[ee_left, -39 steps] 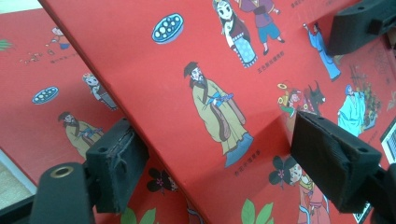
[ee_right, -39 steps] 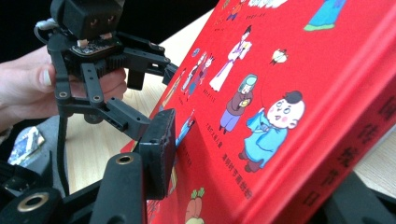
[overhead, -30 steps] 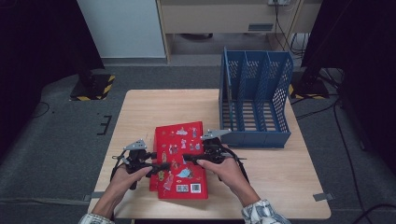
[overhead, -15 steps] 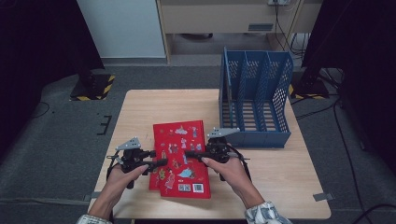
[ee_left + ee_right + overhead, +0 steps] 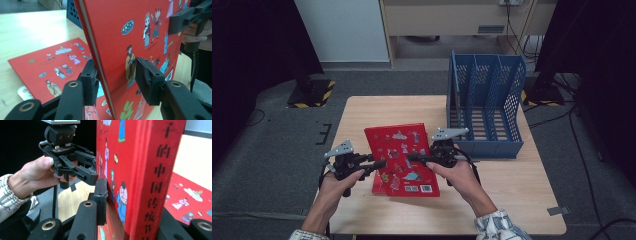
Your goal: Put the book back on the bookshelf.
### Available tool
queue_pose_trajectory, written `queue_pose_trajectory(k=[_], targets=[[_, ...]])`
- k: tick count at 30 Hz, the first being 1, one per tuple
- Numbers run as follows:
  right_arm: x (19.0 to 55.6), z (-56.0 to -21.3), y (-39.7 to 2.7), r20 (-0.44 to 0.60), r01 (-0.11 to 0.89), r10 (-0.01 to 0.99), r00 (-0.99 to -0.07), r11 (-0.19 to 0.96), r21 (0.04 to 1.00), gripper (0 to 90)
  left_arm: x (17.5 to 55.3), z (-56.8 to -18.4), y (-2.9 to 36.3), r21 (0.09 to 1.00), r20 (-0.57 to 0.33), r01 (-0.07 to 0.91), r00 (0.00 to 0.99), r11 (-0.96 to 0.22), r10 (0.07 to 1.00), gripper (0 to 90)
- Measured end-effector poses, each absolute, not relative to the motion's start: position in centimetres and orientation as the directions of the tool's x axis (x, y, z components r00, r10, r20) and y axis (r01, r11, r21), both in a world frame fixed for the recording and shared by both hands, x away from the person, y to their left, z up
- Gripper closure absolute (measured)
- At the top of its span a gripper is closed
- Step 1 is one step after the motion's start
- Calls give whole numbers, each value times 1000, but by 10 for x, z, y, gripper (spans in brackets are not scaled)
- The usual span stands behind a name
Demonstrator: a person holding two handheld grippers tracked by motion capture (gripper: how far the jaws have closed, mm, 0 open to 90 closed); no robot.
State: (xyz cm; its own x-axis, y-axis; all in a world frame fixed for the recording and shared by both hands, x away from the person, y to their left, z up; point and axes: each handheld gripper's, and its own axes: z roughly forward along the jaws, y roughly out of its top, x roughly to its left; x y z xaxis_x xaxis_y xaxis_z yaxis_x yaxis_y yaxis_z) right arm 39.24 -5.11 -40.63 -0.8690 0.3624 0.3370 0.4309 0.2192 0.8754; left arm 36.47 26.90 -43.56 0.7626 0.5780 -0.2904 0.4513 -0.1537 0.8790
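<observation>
A red picture book (image 5: 402, 155) is held up off the table, tilted, between my two grippers. My left gripper (image 5: 379, 162) grips its left edge; in the left gripper view its pads (image 5: 147, 80) press both covers of the book (image 5: 140, 30). My right gripper (image 5: 412, 157) clamps the spine side (image 5: 155, 170), one pad (image 5: 101, 192) flat on the cover. Both sets of jaws have just been closing with the book between them. A second red book (image 5: 50, 67) lies flat on the table beneath.
A blue mesh file rack (image 5: 484, 100) with several slots stands at the back right of the wooden table (image 5: 512, 200). The person's forearms come in from the near edge. Dark floor and black stands surround the table.
Both grippers have closed on the book's edges and risen, lifting the top red book from the one below and tilting it up.
</observation>
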Motion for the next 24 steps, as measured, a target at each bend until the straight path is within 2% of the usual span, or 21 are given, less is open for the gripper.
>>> queue_pose_trajectory(k=[6, 10, 11, 14, 24], targets=[[397, -402, -47, 301, 391, 360, -883, 211, 896, 736, 373, -422, 272, 888, -259, 432, 754, -158, 603, 524], [398, -399, -37, 196, 308, 369, -909, 274, 911, 731, 379, -413, 272, 894, -217, 408, 755, -185, 619, 507], [399, -400, -36, 187, 301, 370, -910, 280, 911, 728, 380, -411, 271, 892, -181, 394, 759, -220, 625, 507], [400, -406, -34, 167, 287, 368, -915, 300, 910, 732, 380, -411, 270, 893, -165, 387, 759, -232, 629, 501], [399, -412, -37, 148, 264, 377, -915, 278, 924, 694, 380, -413, 269, 898, -176, 387, 752, -210, 635, 504]])
